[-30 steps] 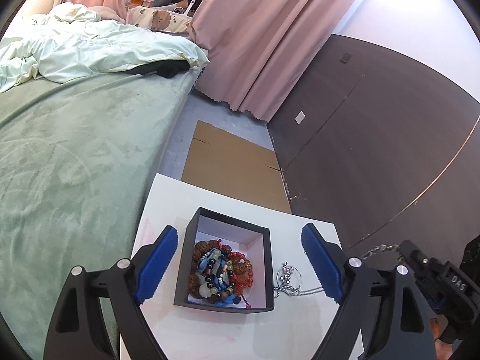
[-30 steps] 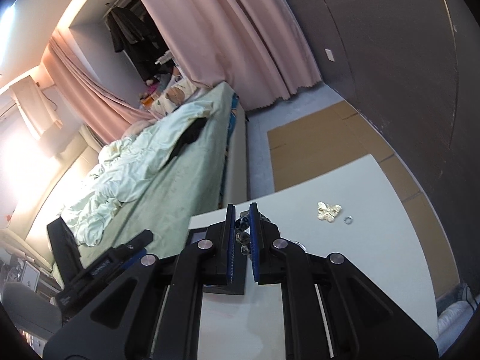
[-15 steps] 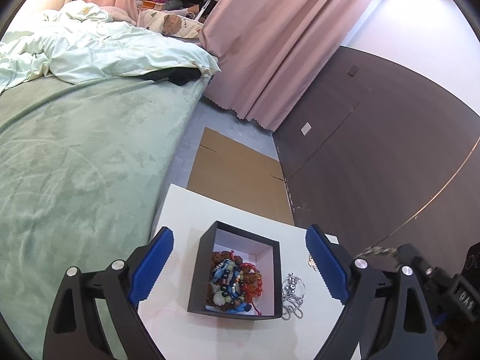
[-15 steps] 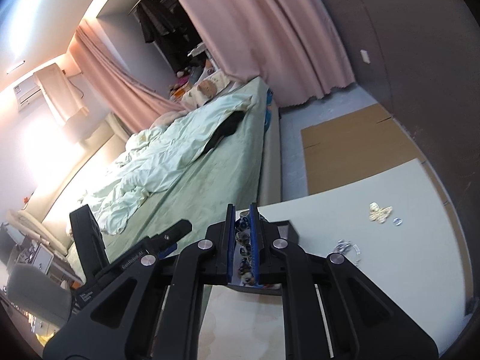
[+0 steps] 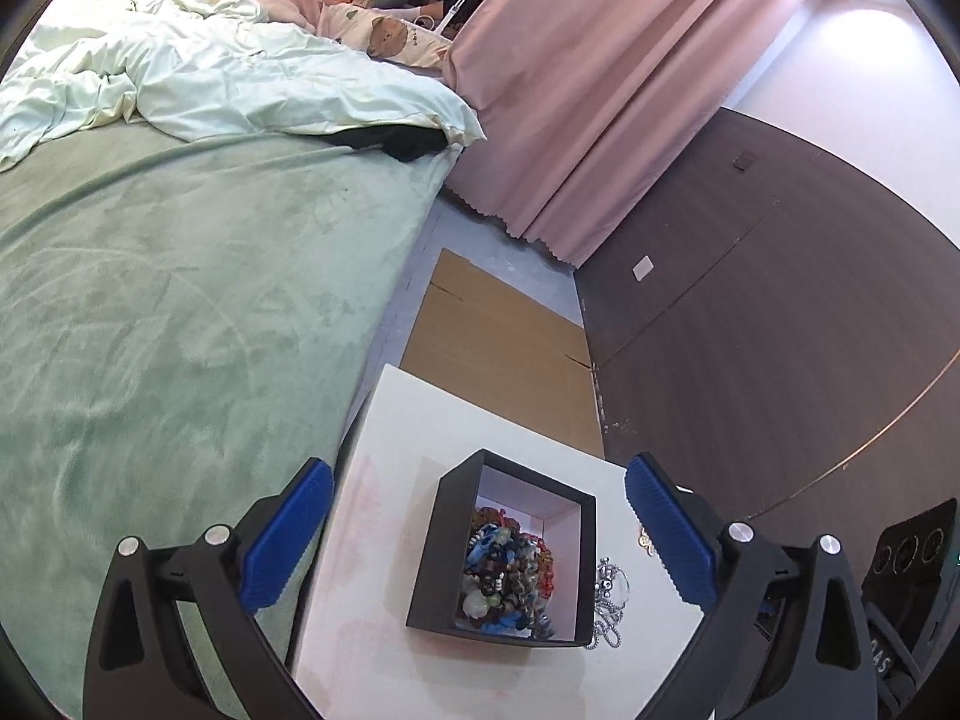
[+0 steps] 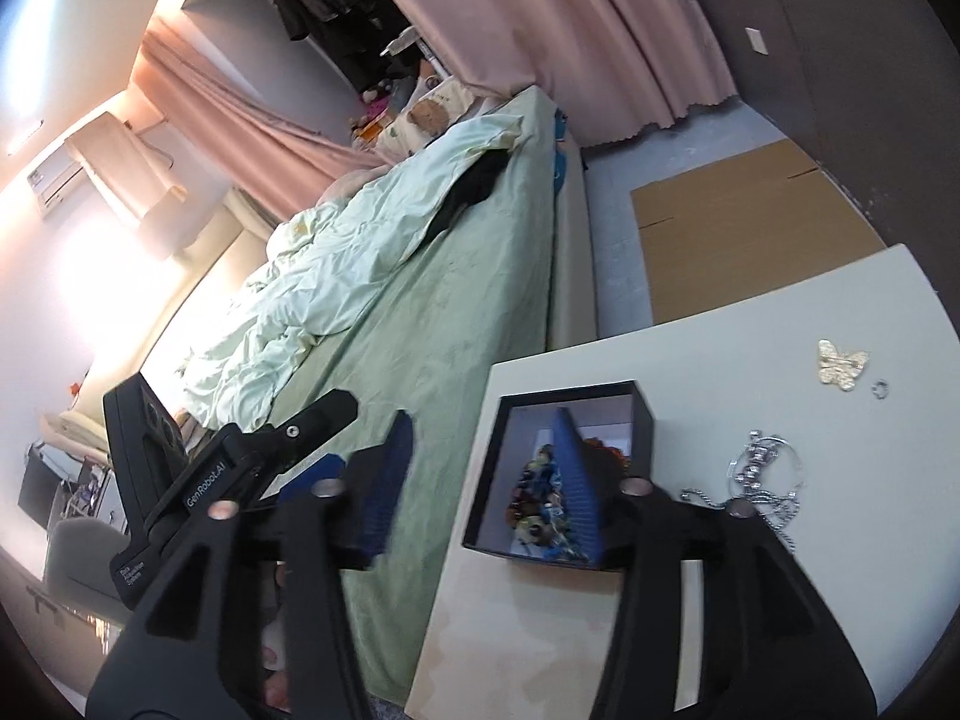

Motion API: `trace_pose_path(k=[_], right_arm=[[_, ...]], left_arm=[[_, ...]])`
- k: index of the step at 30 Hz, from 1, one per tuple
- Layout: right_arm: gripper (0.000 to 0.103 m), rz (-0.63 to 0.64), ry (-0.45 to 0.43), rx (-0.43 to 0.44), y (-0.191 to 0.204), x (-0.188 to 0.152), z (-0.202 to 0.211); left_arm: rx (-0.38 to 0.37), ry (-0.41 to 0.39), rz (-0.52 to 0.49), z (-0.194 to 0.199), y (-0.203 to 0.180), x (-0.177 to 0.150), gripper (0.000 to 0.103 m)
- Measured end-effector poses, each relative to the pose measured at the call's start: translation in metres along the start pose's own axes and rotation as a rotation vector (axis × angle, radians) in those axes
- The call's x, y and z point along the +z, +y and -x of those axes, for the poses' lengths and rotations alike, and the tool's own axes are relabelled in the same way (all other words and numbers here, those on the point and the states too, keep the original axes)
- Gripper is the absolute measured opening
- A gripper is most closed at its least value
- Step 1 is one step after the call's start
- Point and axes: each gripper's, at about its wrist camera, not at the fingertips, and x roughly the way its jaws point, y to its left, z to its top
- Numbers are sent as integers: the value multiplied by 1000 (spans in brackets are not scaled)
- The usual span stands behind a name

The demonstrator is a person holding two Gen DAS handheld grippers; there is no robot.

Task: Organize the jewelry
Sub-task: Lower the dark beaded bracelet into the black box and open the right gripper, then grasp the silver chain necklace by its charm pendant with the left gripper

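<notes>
Right gripper (image 6: 486, 468): jaws spread wide, nothing between them; its right blue pad (image 6: 579, 480) hangs over the open black box (image 6: 642, 420), above the heap of beaded bracelets (image 6: 540, 504) inside. Left gripper (image 5: 477, 534): also wide apart and empty, held high above the white table (image 5: 420, 420), framing the same box between its pads. Box sits near the table's bed-side edge, already well filled with mixed beads, red, blue, brown. Loose pieces remaining on the tabletop: silver chain necklace (image 6: 762, 480) lying just beside the box's right wall, at about 3 o'clock from the right gripper in its wrist view; strands tangled, its run roughly from 12 to 6 o'clock. Farther out, near 1 o'clock, gold butterfly brooch (image 6: 842, 365) with a small ring (image 6: 879, 387) just beside it, both well apart from the box. In the left wrist view the necklace (image 5: 609, 600) shows at 4 o'clock, partly behind the left gripper's right finger. Judgement: the right gripper is the nearer tool for the chain; the next pick likely calls for a short swing toward 3 o'clock and a pinch across the strands, not along them. Risk: thin chain slipping or trailing over the box rim.
</notes>
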Motion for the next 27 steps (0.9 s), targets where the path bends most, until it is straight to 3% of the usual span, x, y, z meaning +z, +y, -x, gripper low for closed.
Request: trace_pose_path(k=[4, 6, 13, 22, 27], right_arm=[[77, -23, -39, -43, -20, 4, 22], [79, -51, -67, -62, -35, 6, 37], [79, -119, -94, -136, -80, 9, 73], [79, -158, -83, -205, -109, 3, 91], [79, -193, -78, -229, -124, 0, 100]], left_arm=[[-9, 11, -27, -3, -10, -5, 95], [-18, 19, -44, -5, -17, -9, 95], [-44, 42, -102, -13, -42, -23, 95], [-85, 80, -205, -25, -79, -47, 94], [-109, 110, -262, -33, -98, -59, 87]])
